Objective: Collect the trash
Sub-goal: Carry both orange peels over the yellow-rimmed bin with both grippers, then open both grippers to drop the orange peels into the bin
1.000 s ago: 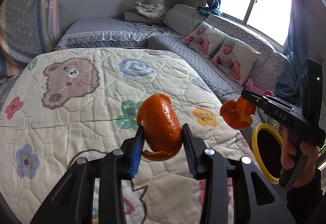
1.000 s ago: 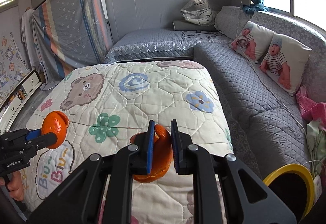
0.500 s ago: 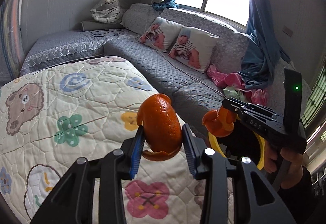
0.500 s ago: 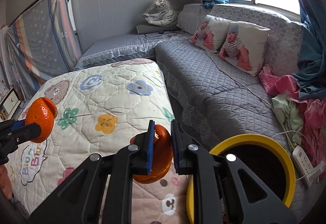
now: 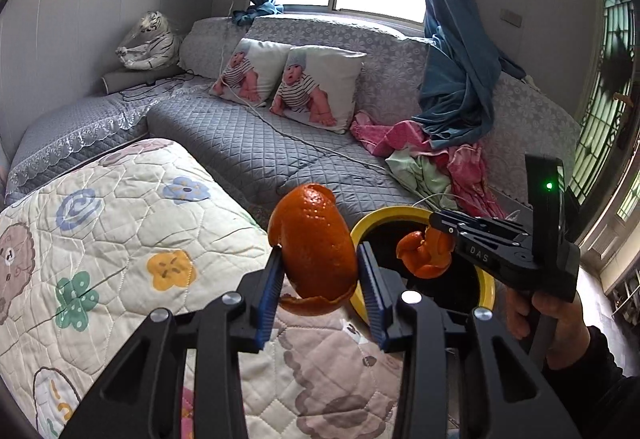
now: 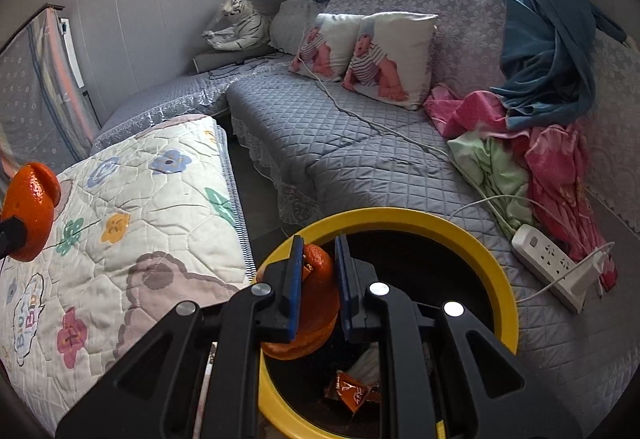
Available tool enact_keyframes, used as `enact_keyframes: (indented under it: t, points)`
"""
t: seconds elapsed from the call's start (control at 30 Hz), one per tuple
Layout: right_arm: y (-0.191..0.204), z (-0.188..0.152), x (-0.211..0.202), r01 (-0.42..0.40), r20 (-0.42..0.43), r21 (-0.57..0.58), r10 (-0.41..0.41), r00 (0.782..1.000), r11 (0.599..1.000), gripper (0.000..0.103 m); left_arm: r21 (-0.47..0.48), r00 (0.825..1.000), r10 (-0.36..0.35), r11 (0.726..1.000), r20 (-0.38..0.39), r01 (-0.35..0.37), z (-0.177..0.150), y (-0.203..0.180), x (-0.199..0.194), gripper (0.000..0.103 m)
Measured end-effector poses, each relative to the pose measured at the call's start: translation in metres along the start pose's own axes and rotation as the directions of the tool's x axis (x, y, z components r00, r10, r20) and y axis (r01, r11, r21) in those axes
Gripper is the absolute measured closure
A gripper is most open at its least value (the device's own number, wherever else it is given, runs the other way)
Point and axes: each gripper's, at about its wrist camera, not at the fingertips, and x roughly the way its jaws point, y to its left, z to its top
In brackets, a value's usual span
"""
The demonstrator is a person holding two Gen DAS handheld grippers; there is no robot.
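Note:
My left gripper (image 5: 318,275) is shut on a large curved piece of orange peel (image 5: 314,251), held above the quilt's right edge, just left of the yellow-rimmed bin (image 5: 400,215). My right gripper (image 6: 318,279) is shut on a smaller piece of orange peel (image 6: 316,299) and hangs over the open mouth of the bin (image 6: 472,243). In the left wrist view the right gripper (image 5: 430,251) and its peel (image 5: 424,253) hover over the bin's dark inside. An orange wrapper (image 6: 352,391) lies at the bin's bottom. The left peel (image 6: 32,207) shows at the right wrist view's left edge.
A patterned quilt (image 5: 100,239) covers the bed on the left. A grey sofa (image 6: 360,143) with two baby-print pillows (image 6: 368,55) runs behind the bin. Pink and green cloths (image 6: 540,159) and a white power strip (image 6: 552,263) lie on it. A blue curtain (image 5: 456,59) hangs by the window.
Both grippers have swung right from over the quilt toward the yellow bin, each keeping its peel. The right gripper now hangs above the bin's opening.

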Motion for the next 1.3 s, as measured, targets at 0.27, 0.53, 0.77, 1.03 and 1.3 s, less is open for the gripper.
enact_keyframes:
  t: [0.27,0.53,0.77,1.03,1.3]
  points:
    - [-0.041,-0.011,-0.002,0.056,-0.004,0.060,-0.056,0.998,0.997,0.088,0.063,0.999,-0.042,0.997,-0.004,0.042,0.009,-0.035,0.020,0.068]
    - [-0.065,-0.019,0.004,0.096,-0.021,0.095,-0.095,0.995,0.991,0.088,0.116,0.997,-0.071,0.990,-0.030,0.075,0.010,-0.064,0.043,0.068]
    - [-0.086,-0.025,0.018,0.127,-0.051,0.123,-0.122,0.991,0.984,0.088,0.118,0.993,-0.096,0.988,-0.066,0.103,0.011,-0.081,0.072,0.068]
    - [-0.101,-0.026,0.035,0.151,-0.080,0.137,-0.141,0.987,0.979,0.088,0.078,0.979,-0.133,0.986,-0.156,0.146,0.006,-0.086,0.137,0.068]
    - [-0.107,-0.021,0.046,0.157,-0.097,0.156,-0.143,0.985,0.975,0.088,0.021,0.956,-0.164,0.984,-0.245,0.175,-0.001,-0.086,0.189,0.067]
